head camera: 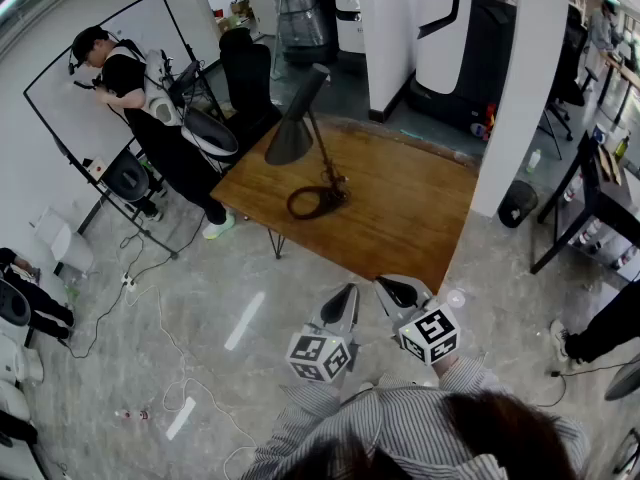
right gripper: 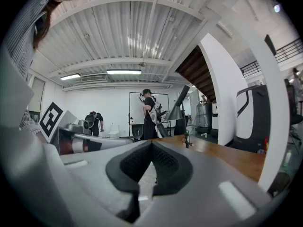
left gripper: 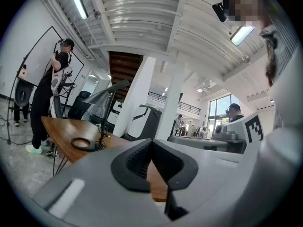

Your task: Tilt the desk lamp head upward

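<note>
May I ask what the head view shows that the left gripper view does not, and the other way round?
Head view only: the black bin and the whole top of the wooden table. Left gripper view only: the ribbed ceiling, its strip light and a tall window. Both: the desk lamp on the table and a person at the whiteboard.

A wooden table (head camera: 400,208) stood on thin dark legs (head camera: 277,243) on a grey floor (head camera: 200,348). One desk lamp (head camera: 305,138) stood on the left part of the tabletop, near the left edge. Its ring base (head camera: 312,203) lay flat on the wood, with a dark cord bunched just beside it. The cone shade (head camera: 290,143) faced down over the left edge. Loose cables (head camera: 150,298) lay on the floor to the left of the table.
</note>
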